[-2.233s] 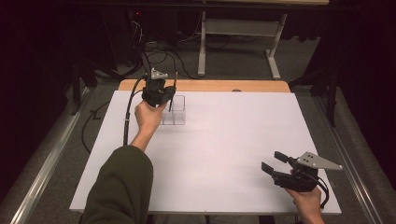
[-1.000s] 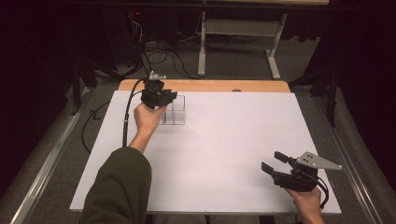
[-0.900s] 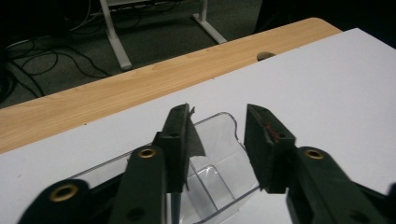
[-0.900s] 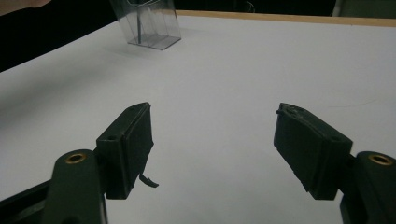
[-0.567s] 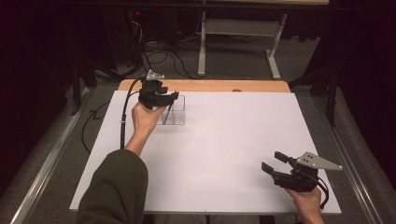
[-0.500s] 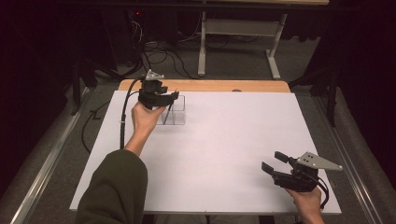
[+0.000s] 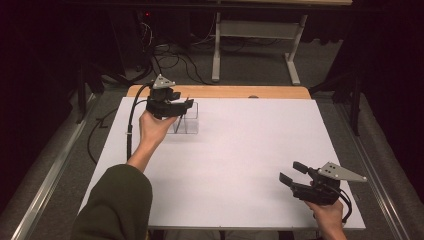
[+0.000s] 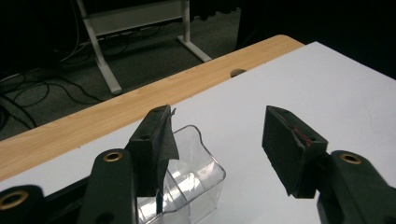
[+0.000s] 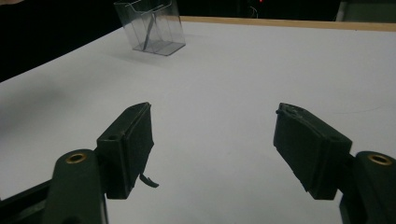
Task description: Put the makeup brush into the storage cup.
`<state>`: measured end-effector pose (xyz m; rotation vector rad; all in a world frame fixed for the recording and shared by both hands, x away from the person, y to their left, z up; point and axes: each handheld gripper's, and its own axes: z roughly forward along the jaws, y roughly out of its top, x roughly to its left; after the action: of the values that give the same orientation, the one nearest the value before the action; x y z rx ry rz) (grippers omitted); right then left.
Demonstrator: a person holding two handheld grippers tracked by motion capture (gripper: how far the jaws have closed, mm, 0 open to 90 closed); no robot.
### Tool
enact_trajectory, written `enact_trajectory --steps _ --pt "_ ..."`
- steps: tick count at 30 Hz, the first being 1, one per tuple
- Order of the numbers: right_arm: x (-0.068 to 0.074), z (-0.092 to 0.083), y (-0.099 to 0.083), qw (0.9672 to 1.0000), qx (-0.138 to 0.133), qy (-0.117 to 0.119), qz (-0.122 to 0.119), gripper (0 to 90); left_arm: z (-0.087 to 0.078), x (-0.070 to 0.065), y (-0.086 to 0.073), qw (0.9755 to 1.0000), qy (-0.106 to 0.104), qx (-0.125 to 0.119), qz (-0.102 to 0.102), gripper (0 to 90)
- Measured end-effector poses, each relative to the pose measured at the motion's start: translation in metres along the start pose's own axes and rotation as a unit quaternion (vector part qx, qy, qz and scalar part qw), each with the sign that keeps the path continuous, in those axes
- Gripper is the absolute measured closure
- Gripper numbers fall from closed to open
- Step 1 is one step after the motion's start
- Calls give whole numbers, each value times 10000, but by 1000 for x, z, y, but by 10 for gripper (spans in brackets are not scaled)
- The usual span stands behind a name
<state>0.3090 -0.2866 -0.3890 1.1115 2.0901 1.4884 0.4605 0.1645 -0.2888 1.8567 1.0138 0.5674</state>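
The clear box (image 7: 186,120) sits on the white table (image 7: 240,165) near its far left corner, upright, just short of the wooden strip (image 7: 225,91) along the far edge. In the left gripper view I see the box (image 8: 187,182) as a see-through holder with a divider inside, low in the frame, under my left jaw. My left gripper (image 7: 175,107) hovers just above and at the box's left side. Its jaws have just been opening and now stand apart, with nothing pressed between the pads; the box's rim lies below one jaw, not between the two. I can't tell whether that jaw touches the rim.

My right gripper (image 7: 292,175) is well apart from all this, low over the near right corner of the table. Its jaws gape wide over bare white surface, and its view looks across the table to the box (image 9: 150,27) far off.
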Motion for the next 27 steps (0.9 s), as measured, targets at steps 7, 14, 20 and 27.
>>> enact_trajectory --steps 7,14,20,27 --pt "-1 0 0 10000 5 -19 28 297 -13 -6 1 9998 -75 -148 84 421" --pt "-1 -1 -1 10000 7 -41 37 297 -19 -11 0 9997 -100 -185 136 413" --pt "0 0 -1 10000 25 -50 35 297 -25 -13 -2 9995 -151 -238 129 408" --pt "-1 1 -1 10000 31 -54 41 297 -33 -16 -6 9993 -204 -273 148 398"
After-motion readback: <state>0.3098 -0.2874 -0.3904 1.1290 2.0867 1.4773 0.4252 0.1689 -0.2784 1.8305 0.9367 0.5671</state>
